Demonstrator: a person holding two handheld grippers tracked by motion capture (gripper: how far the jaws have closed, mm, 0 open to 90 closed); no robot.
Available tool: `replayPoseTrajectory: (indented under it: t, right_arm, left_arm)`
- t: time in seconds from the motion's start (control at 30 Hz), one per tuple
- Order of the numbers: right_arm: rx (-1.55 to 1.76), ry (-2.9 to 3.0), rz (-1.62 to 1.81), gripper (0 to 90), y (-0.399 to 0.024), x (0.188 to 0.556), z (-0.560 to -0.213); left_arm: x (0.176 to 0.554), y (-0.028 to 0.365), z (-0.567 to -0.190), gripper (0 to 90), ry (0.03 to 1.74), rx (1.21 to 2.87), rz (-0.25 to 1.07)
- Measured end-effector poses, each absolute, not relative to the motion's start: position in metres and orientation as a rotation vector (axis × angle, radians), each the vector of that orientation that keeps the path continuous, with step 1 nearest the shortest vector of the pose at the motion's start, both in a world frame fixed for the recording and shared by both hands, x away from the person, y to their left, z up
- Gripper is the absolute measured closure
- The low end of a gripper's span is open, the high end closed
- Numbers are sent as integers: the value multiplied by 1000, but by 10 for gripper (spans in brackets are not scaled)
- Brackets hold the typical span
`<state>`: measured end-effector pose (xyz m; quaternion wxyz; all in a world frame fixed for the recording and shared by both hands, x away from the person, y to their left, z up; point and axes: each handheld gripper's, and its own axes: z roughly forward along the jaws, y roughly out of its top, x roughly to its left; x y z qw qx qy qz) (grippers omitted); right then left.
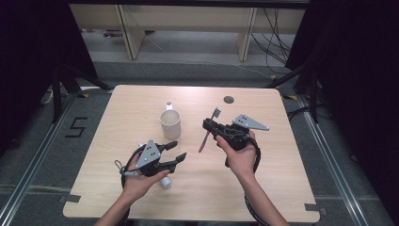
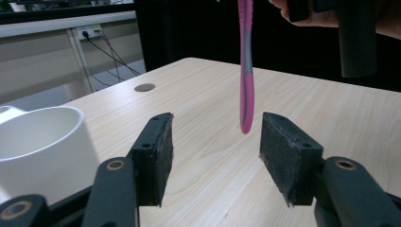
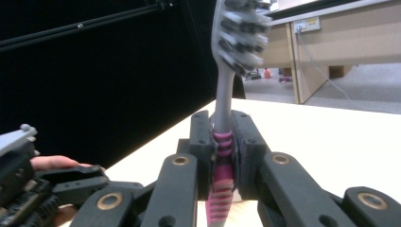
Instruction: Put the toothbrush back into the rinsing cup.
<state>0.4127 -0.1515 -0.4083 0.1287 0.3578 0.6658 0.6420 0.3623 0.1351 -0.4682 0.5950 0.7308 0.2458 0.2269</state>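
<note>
- Two things lie low on the left: the left gripper [image 1: 175, 151], jaws apart and holding nothing, hovers above a small white tube [image 1: 164, 182] on the table [image 1: 282, 188] — a careless drop could knock the tube away.
- The white cup [image 1: 170, 124] stands between the grippers, near the middle of the table; a sideways swing could tip it.
- The right gripper [image 1: 207, 124] is clamped on the pink toothbrush [image 1: 205, 140] at its ribbed neck, bristles up, handle hanging free above the table — a grip that high could let the brush pivot or slide, or its tip catch the cup rim.
</note>
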Motion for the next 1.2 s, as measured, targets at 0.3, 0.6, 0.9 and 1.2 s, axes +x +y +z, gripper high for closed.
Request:
replayPoseTrajectory:
  t: [0.3, 0.6, 0.9, 1.2]
  right_arm:
    - [1000, 1928, 1847, 810, -145, 419, -393]
    - [960, 1911, 1832, 810, -141, 427, -384]
    - [945, 1893, 1814, 810, -138, 431, -378]
    - [929, 1911, 1798, 810, -130, 436, -373]
  left_arm:
    - [354, 169, -469, 352, 614, 1683, 626]
    - [349, 198, -488, 317, 712, 1633, 663]
    - [348, 202, -492, 307, 747, 1596, 685]
    - [355, 184, -466, 328, 671, 1610, 685]
